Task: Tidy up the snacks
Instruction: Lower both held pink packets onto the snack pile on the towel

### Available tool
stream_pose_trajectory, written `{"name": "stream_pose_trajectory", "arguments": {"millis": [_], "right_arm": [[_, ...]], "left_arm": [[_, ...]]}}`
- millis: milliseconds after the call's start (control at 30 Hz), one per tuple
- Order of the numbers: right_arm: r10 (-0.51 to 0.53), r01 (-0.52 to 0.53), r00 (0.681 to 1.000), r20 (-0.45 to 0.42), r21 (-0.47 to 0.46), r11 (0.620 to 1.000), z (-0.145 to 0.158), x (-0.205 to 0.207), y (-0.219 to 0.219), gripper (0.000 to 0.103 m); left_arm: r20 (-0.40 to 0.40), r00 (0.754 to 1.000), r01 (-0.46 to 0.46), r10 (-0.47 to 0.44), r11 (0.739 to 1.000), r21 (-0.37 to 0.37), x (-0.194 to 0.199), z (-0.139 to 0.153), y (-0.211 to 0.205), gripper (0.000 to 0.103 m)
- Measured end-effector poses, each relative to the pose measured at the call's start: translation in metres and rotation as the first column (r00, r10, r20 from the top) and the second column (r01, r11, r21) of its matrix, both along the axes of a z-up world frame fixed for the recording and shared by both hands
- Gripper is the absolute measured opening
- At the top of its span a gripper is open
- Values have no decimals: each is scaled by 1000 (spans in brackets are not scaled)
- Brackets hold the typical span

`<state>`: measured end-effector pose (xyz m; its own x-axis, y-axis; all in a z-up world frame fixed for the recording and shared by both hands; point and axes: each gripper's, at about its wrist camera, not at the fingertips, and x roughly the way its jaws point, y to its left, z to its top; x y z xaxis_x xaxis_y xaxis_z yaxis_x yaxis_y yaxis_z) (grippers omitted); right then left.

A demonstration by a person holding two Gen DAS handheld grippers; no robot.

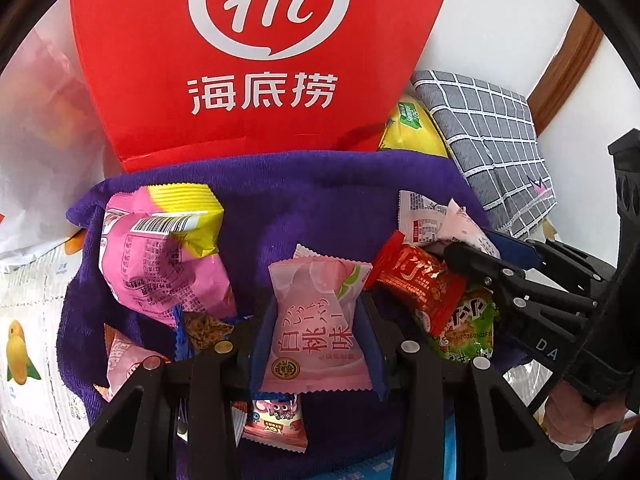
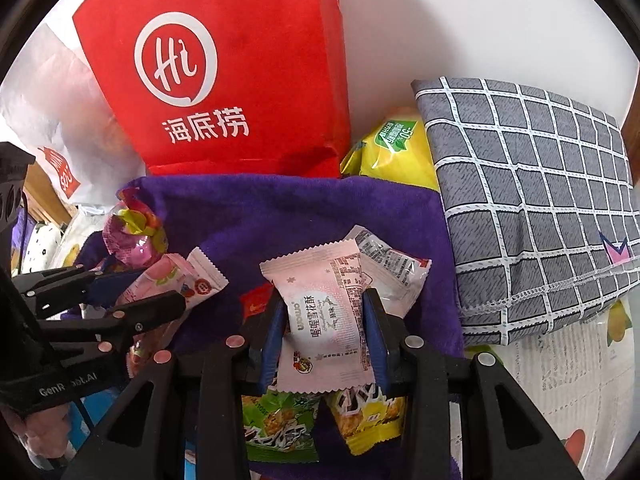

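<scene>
The left tool (image 1: 316, 344) pinched a peach sweet (image 1: 316, 320); the right tool (image 2: 326, 336) pinched a pale pink packet (image 2: 324, 316). Both slick wrappers might have slipped free, or the tools, near each other, might have knocked together above the towel (image 1: 304, 200).

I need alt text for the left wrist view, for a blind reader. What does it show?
The left gripper is shut on a pink peach-flavour snack packet above a purple towel strewn with snack packets. A red paper bag stands behind, and the right gripper reaches in from the right.
</scene>
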<state>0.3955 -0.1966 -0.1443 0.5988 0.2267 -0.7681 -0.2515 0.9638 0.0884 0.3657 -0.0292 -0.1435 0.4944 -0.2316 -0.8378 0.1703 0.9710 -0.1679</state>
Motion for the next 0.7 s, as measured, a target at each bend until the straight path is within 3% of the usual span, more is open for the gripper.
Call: {"name": "stream_pose_trajectory", "arguments": {"millis": [300,700], "right_arm": [[15,-14,1000,17,-56,998,-2,0,4,38],[24,-23,999,20,-56,998,1,-2,3,39]], "left_arm": [[-18,1000,-6,6,1000,-13,4,-4,0,39],[-29,1000,-3,2,1000,-23,6,-7,3,40]]}}
